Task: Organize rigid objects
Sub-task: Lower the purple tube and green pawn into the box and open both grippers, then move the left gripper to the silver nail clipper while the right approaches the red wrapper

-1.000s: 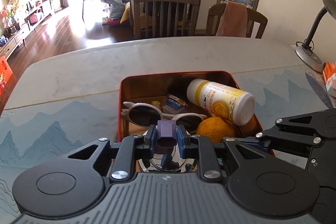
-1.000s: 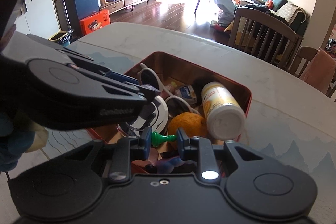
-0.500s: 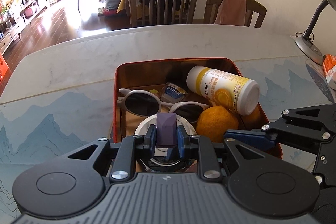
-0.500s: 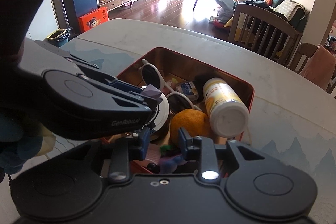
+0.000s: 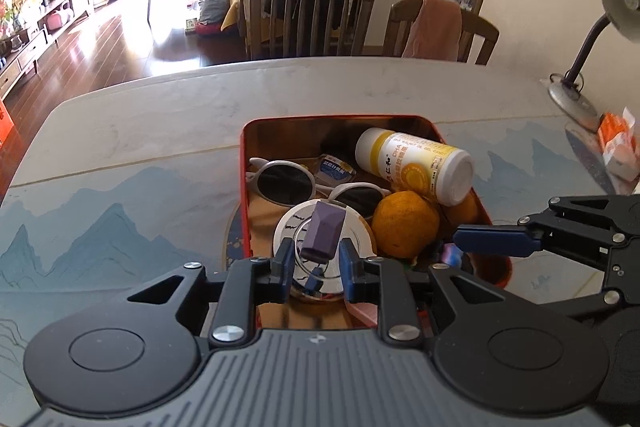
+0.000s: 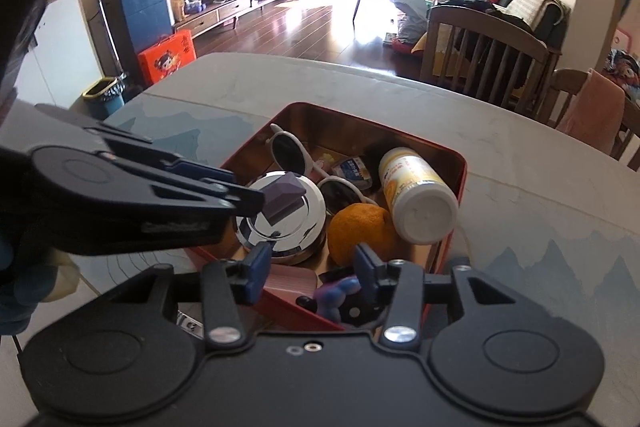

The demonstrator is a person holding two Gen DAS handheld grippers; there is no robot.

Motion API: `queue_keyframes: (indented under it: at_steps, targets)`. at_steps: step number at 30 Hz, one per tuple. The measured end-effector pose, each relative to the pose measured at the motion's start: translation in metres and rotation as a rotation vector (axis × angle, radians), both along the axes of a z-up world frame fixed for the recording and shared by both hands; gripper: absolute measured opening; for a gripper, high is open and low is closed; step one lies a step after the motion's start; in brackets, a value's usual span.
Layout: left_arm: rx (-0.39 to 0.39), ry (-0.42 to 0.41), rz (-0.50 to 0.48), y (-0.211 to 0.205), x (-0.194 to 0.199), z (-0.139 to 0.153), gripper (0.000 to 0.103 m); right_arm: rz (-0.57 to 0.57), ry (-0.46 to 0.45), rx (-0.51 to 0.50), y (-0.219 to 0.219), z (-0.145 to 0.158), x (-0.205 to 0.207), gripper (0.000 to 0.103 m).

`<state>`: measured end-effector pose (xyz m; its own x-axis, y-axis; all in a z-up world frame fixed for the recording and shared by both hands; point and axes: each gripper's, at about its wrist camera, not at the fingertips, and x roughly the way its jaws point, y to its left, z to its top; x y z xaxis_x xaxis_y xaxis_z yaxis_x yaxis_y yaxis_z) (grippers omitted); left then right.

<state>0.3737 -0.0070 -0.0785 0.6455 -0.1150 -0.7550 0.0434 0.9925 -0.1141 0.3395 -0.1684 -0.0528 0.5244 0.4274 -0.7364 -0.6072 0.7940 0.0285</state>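
A small purple block [image 5: 323,235] lay tilted on top of a shiny round silver lid [image 6: 280,217] inside the red tin box [image 5: 344,119]. The left gripper [image 5: 314,263] had let go of it. Its two blue fingers [image 5: 285,263] stood apart, one on each side of the block, and did not seem to press it.

The silver lid sat in the near part of the box. Just beside it was an orange [image 5: 405,225]. White sunglasses with dark lenses [image 5: 298,183] lay behind the lid. A white and yellow bottle [image 5: 414,165] lay on its side against the far right wall, leaning over the orange. A small blue packet [image 5: 335,169] was between the sunglasses and the bottle. A blue and purple toy [image 6: 340,297] and something pink [image 6: 288,281] were at the near end of the box.

The right gripper [image 6: 314,265] was wide open too and held nothing. It hung over the near end of the box, above the toy.

The box stood on a pale table with blue mountains painted on it [image 5: 120,187]. A gray desk lamp [image 5: 592,51] stood far to the right. Brown wooden chairs [image 5: 308,19] were behind the table, and one had a pink cloth [image 5: 434,27] over it.
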Motion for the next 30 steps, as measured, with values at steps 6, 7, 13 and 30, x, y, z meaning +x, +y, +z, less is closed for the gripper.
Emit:
queue_keyframes:
  at_steps: [6, 7, 13, 30]
  targets:
    - [-0.009, -0.026, 0.011, 0.010, -0.021, 0.012, 0.029, -0.027, -0.009, 0.029, -0.002, 0.010, -0.017, 0.051]
    - [-0.011, -0.032, 0.013, 0.011, -0.025, 0.015, 0.031, -0.030, -0.011, 0.032, -0.002, 0.011, -0.020, 0.051]
    - [0.001, -0.068, 0.001, 0.016, -0.049, 0.028, 0.044, -0.041, -0.034, 0.042, 0.001, 0.023, -0.041, 0.061]
    - [0.017, -0.144, -0.008, 0.027, -0.113, 0.046, 0.070, -0.068, -0.069, 0.062, 0.001, 0.035, -0.092, 0.088]
